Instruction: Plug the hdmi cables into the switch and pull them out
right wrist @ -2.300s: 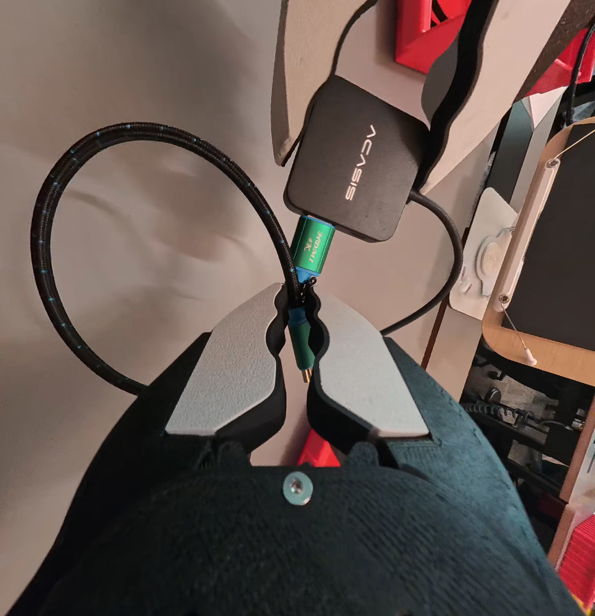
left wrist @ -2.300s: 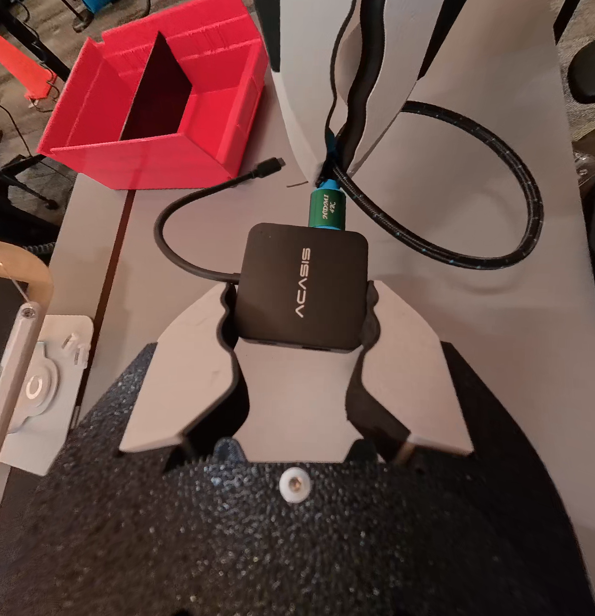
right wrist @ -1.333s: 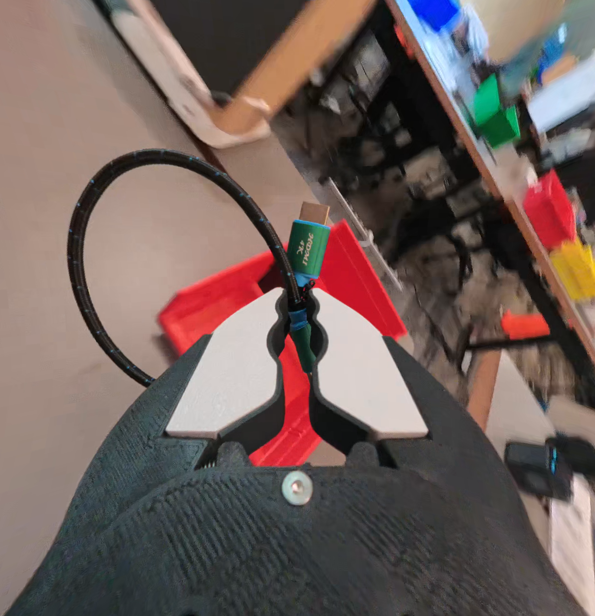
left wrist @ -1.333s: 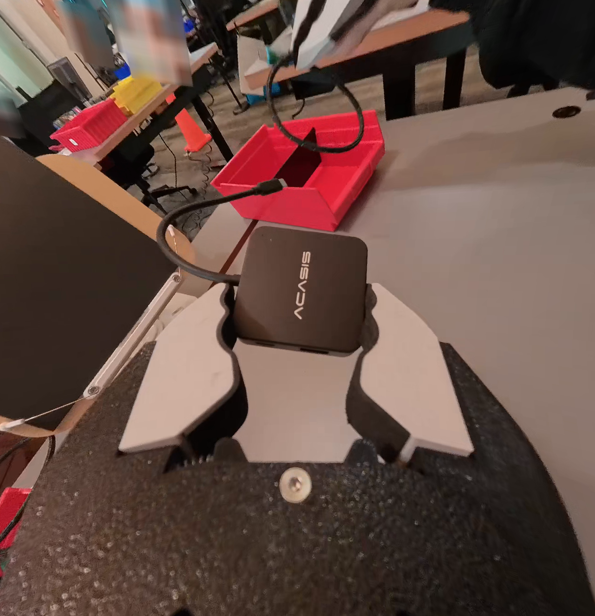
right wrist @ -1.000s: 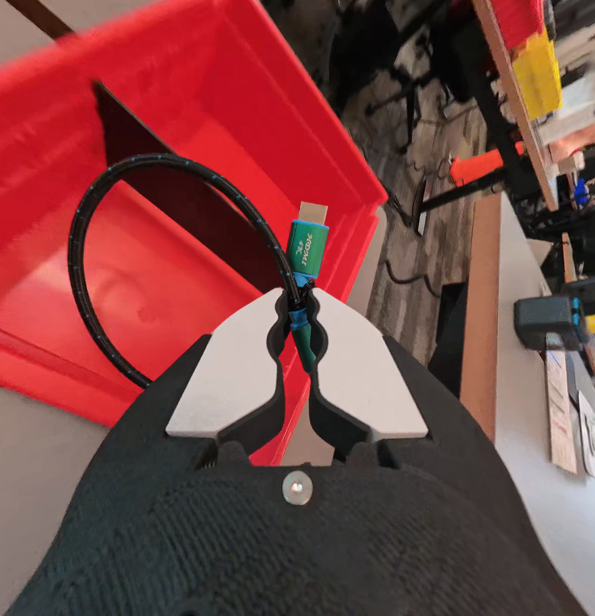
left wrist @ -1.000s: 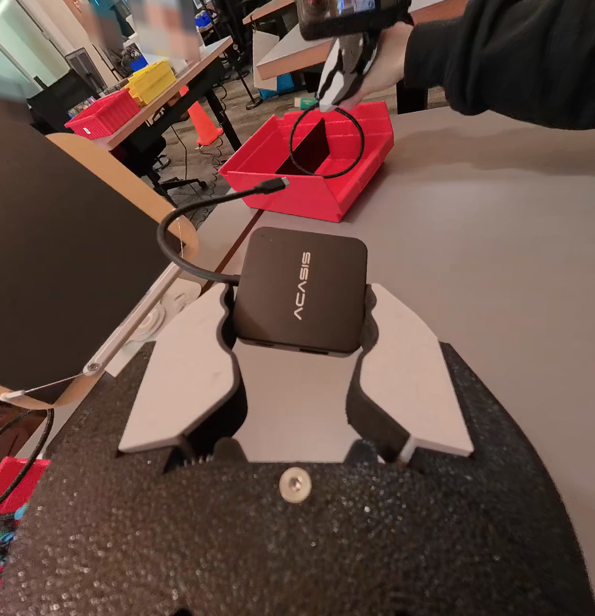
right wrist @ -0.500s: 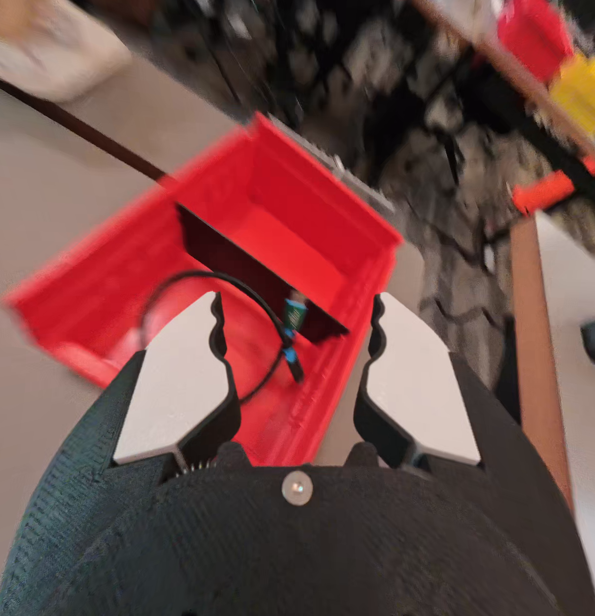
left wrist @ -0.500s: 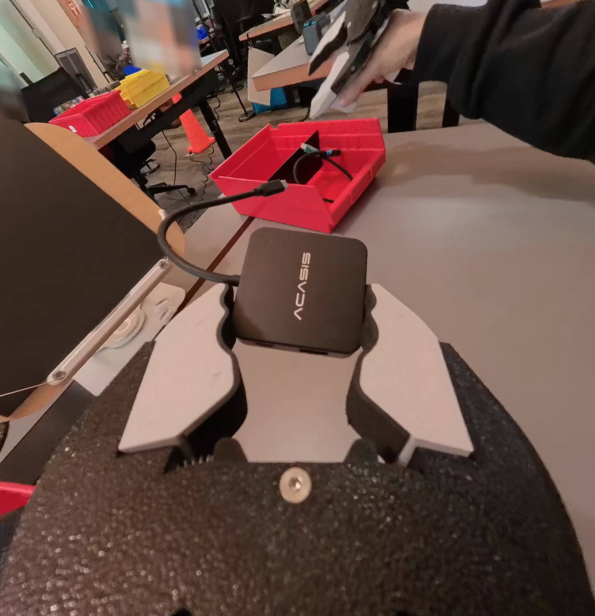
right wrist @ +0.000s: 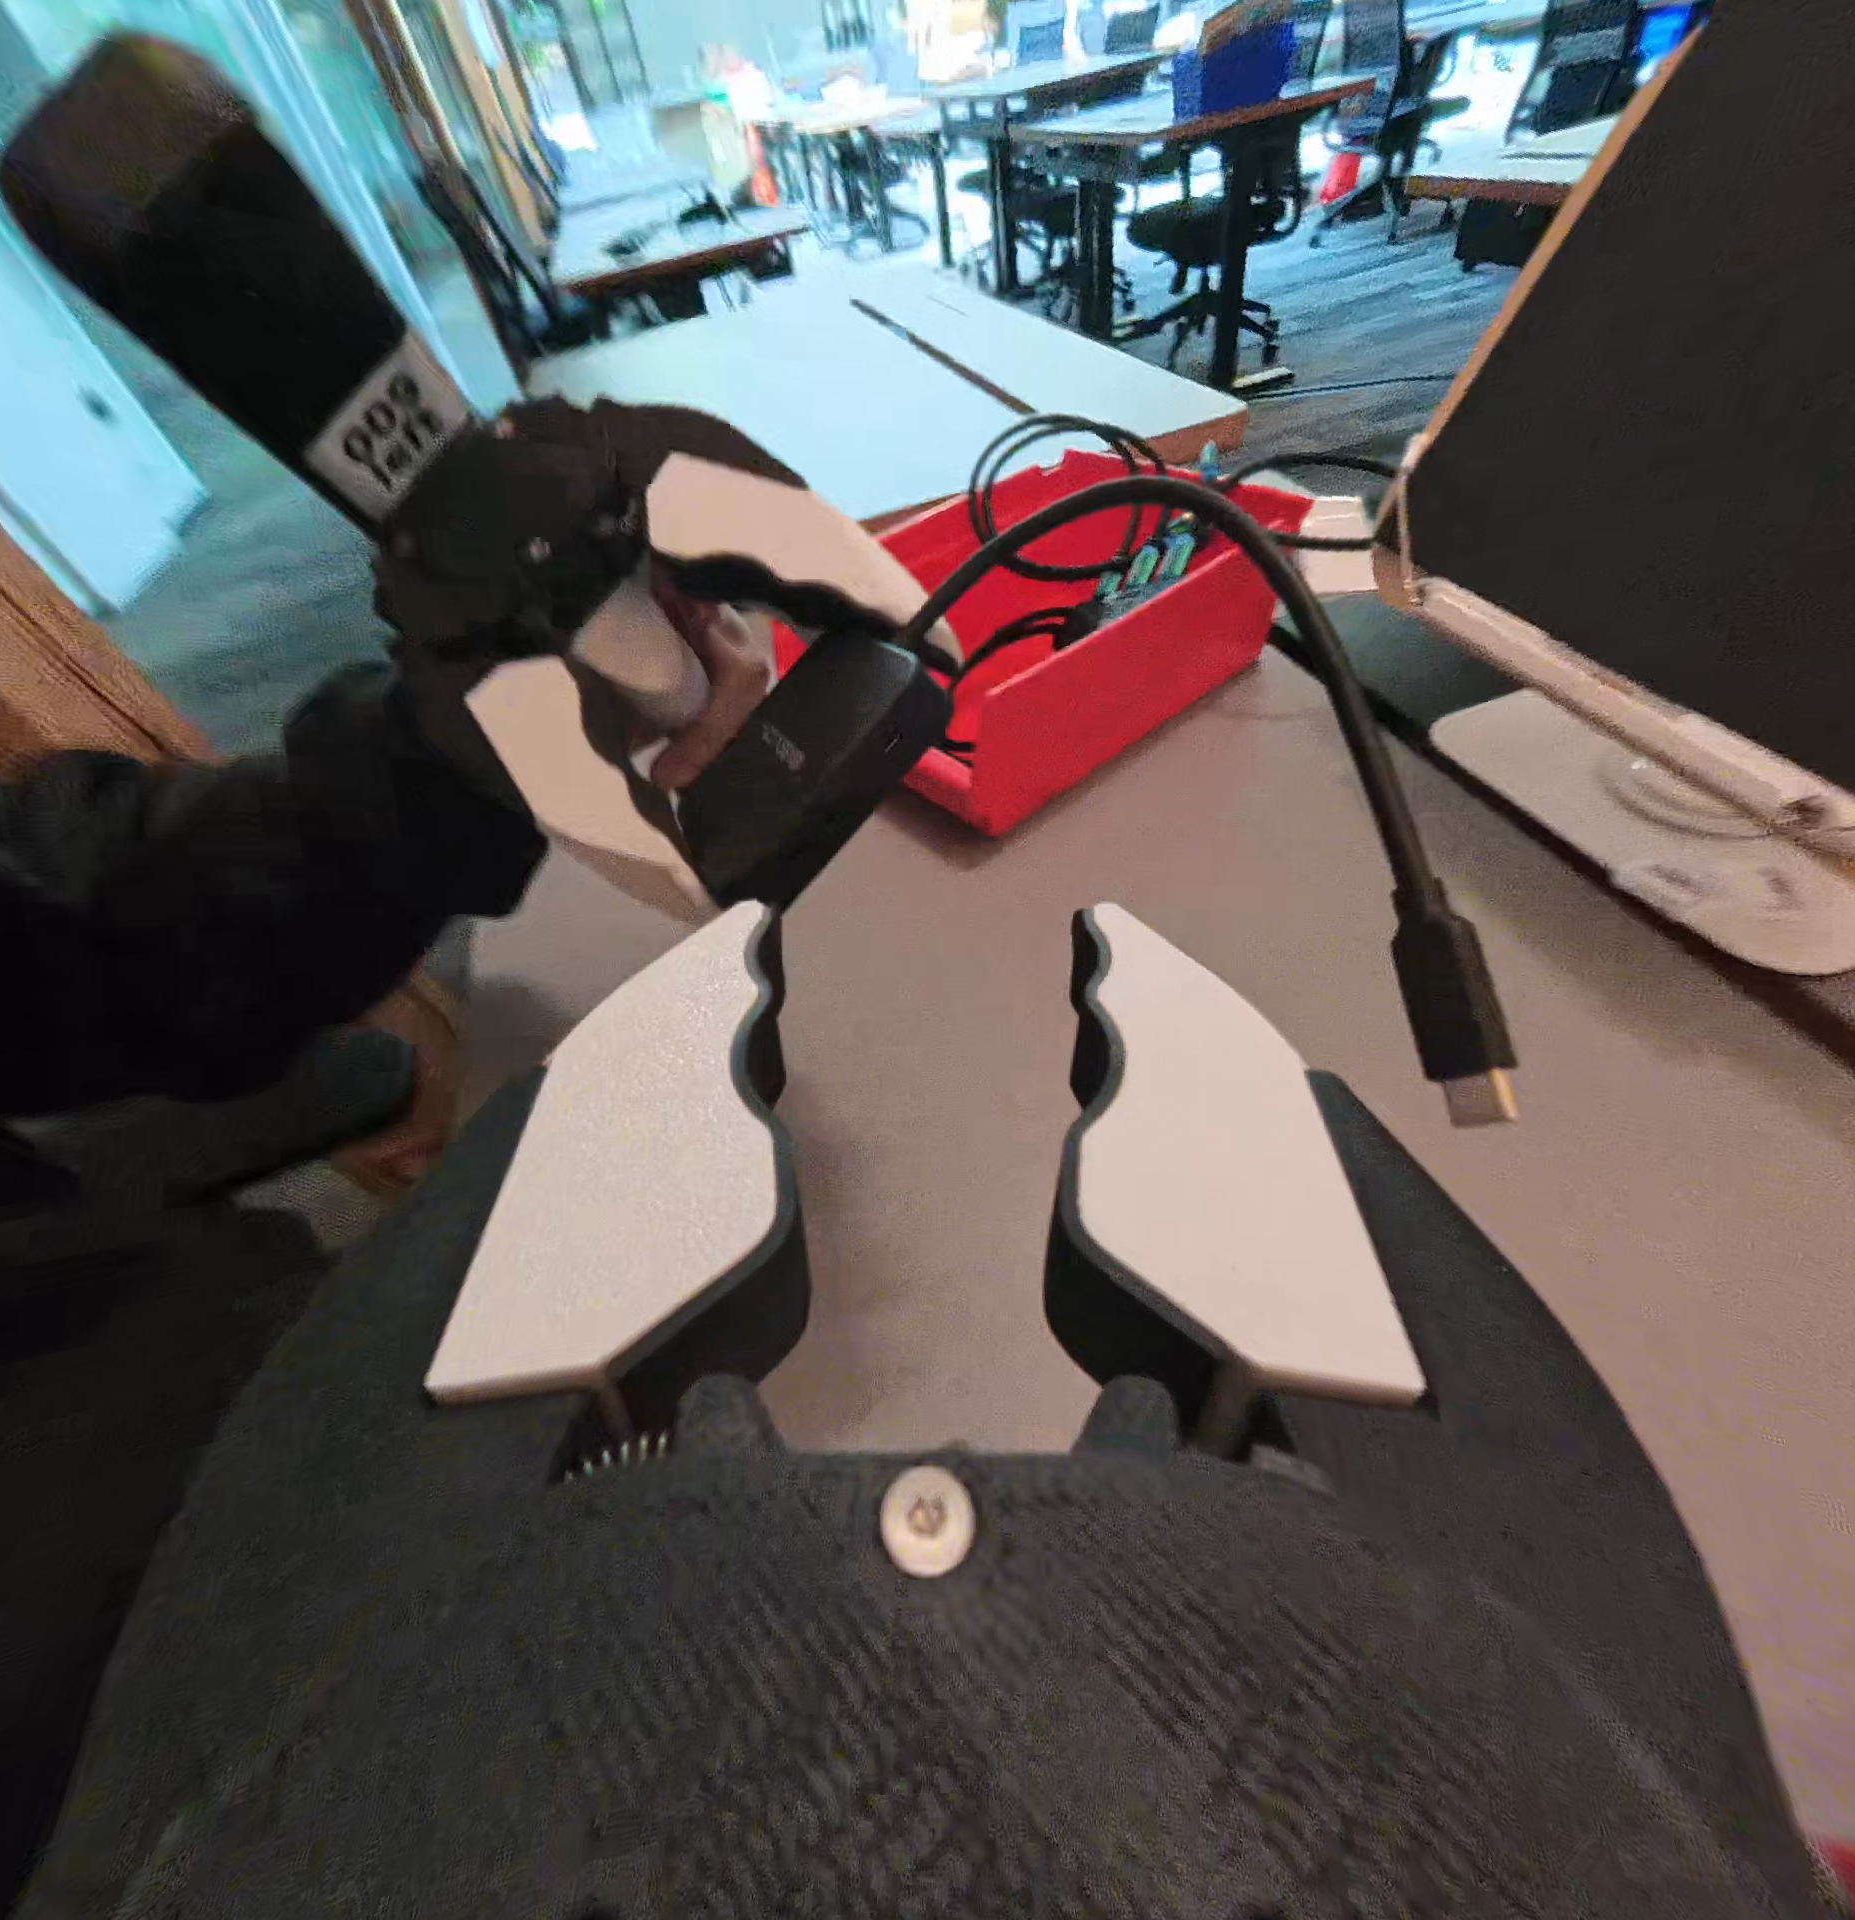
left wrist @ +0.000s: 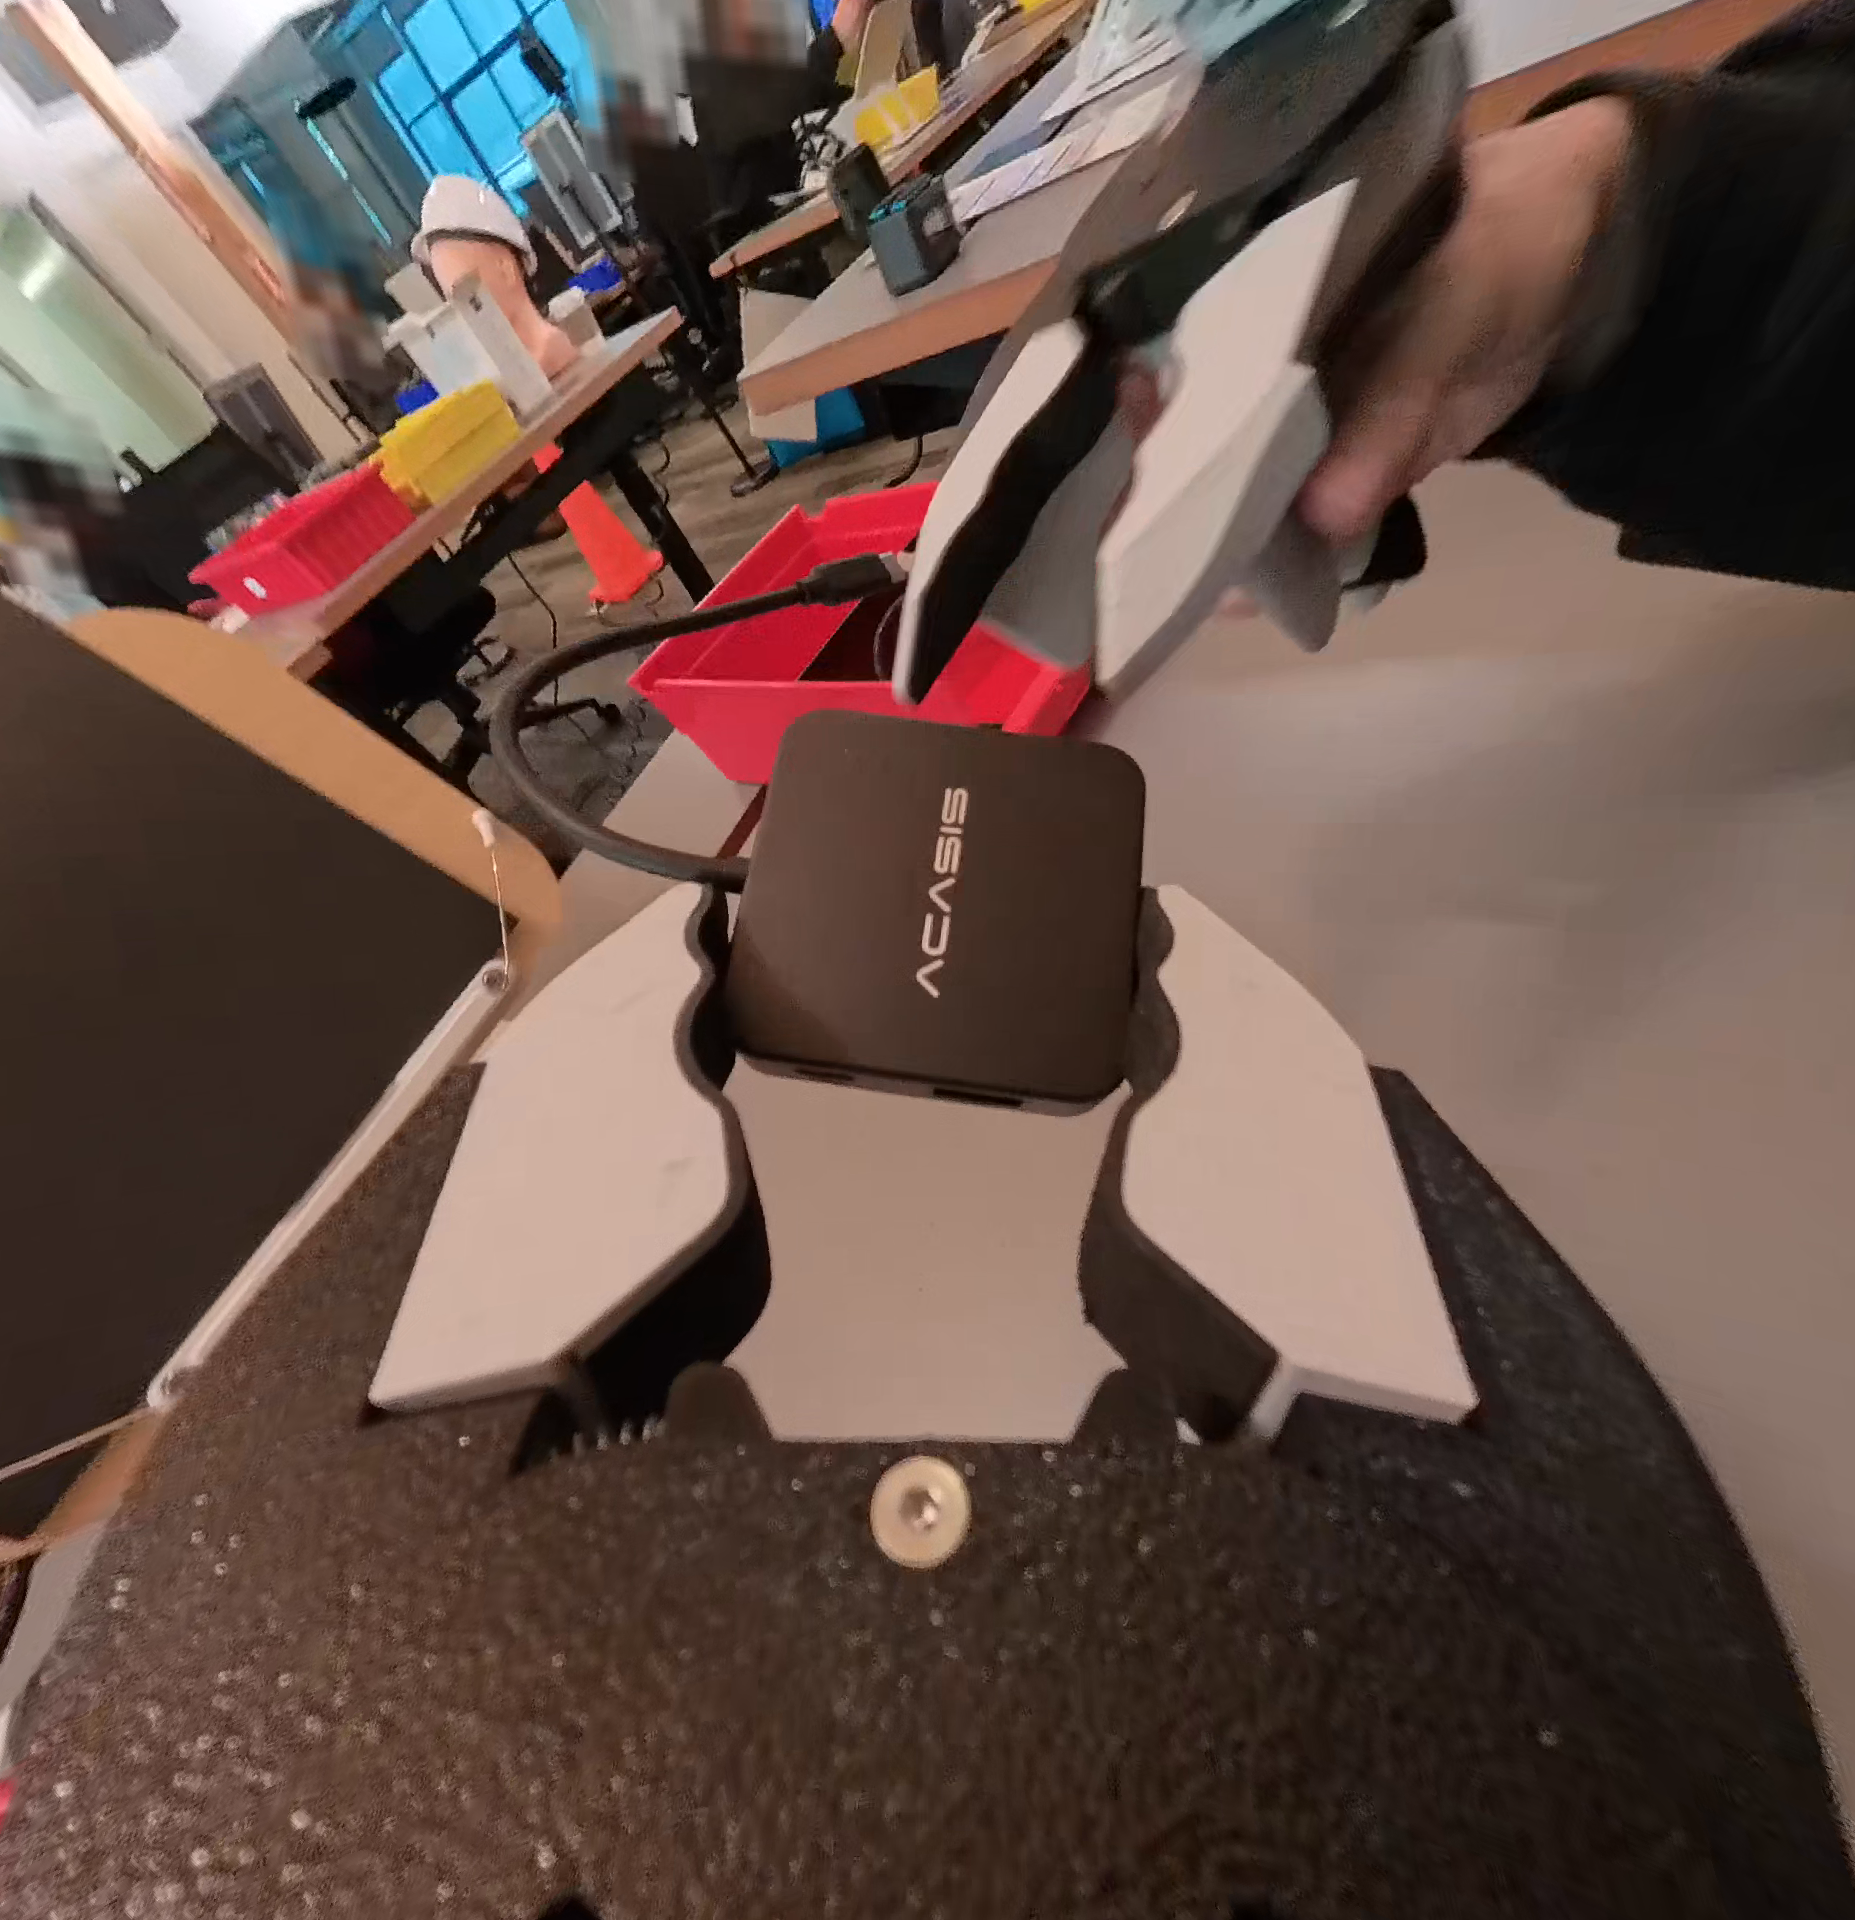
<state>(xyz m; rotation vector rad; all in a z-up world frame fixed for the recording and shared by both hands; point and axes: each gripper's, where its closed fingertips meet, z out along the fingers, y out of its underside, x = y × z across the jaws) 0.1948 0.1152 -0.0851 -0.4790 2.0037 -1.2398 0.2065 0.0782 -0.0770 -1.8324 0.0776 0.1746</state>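
Observation:
My left gripper point(left wrist: 933, 906) is shut on the black square switch point(left wrist: 944, 914) and holds it above the grey table point(left wrist: 1525, 935). The switch's own black cable point(left wrist: 611, 665) curves up to the left. In the right wrist view the switch point(right wrist: 829, 748) sits in the left gripper point(right wrist: 798, 753), and the cable arcs over to a loose plug point(right wrist: 1453, 997). My right gripper point(right wrist: 923, 920) is open and empty, close in front of the switch; it also shows in the left wrist view point(left wrist: 1011, 665). Nothing is plugged into the switch's two near ports.
A red bin point(left wrist: 798, 665) stands at the table's far edge behind the switch. Another red bin point(right wrist: 1089, 675) holds several green-ended cables point(right wrist: 1151, 561) beside a monitor point(right wrist: 1681, 364) and its white stand point(right wrist: 1681, 842). Other desks and chairs stand behind.
The green HDMI plug came out of the switch. My right gripper carried the cable to the red bin, opened and let it go, then swung back near the switch. My left gripper kept hold of the switch.

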